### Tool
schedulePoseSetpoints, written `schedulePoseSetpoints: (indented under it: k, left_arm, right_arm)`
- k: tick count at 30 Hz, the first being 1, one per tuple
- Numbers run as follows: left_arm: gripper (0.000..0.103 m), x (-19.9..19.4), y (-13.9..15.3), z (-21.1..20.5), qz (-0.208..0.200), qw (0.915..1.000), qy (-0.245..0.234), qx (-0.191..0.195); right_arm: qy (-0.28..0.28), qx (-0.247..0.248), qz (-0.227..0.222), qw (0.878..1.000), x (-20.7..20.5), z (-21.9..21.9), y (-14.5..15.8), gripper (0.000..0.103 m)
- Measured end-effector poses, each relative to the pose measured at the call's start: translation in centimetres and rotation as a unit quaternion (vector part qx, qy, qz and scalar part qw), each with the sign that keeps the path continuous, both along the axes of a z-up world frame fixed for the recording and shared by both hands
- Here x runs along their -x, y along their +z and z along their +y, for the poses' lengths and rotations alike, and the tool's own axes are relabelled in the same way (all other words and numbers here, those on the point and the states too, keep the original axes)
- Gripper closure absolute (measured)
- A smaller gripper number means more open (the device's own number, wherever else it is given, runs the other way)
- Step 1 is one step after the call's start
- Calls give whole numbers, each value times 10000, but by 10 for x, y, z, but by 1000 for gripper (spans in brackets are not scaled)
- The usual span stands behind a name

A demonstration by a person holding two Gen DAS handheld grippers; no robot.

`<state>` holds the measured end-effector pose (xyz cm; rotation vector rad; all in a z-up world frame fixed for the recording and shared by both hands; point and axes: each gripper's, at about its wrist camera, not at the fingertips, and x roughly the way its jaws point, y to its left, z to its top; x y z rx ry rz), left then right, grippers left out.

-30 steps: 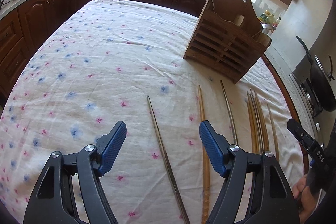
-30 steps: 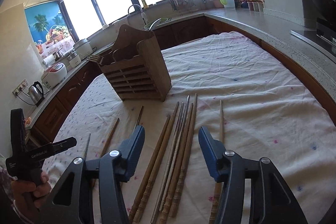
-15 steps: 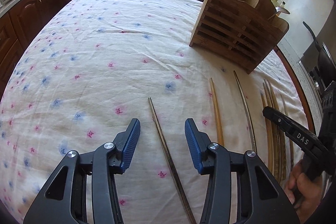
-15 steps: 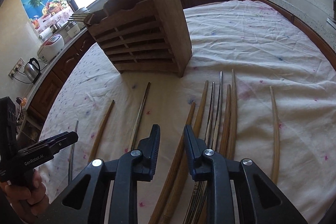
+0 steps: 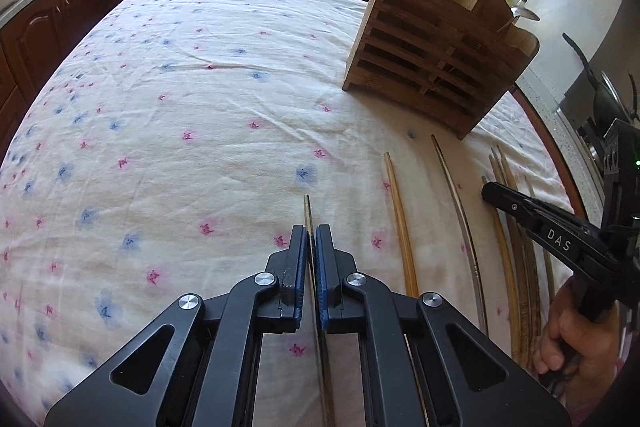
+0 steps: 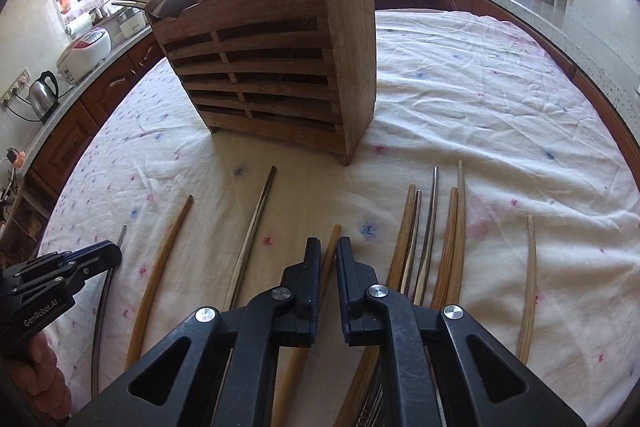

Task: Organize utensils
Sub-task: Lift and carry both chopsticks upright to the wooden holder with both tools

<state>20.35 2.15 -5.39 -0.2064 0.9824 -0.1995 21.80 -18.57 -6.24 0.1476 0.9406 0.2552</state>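
with the left gripper (image 5: 312, 239) clamped on a thin metal chopstick (image 5: 307, 207) and the right gripper (image 6: 328, 253) pinching a wooden chopstick (image 6: 334, 239) near their tips, either could pivot and slip on lifting.

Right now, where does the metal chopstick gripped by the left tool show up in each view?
Left wrist: the metal chopstick is at bottom centre, pinched in the left tool, with its tip poking out past the pads.
Right wrist: it is at the far left edge, running under the left tool, tip just beyond it.
Shared landmark: the wooden utensil holder, upright beyond the chopsticks in both.
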Motion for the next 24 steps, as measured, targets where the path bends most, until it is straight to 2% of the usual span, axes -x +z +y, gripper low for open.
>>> schedulePoseSetpoints:
  k: [5,11,17,24]
  left_arm:
    - [99,15,22,9,-193,9991,-18,378]
    - [99,37,68,20,-692,9933,-45,922]
    - [99,56,111,26,-1186,9863,-131,1141]
    - [99,68,136,26,-1470,9812,-231,1233]
  right_arm:
    - [-6,-452,-218,9987,18,-8,19,98]
    - [17,-842,-712,9939,44,-19,64,98]
    - [29,-986,-1232,9875,65,-25,105,98]
    - [19,-1083,-1733,9789,80,-29,140,98]
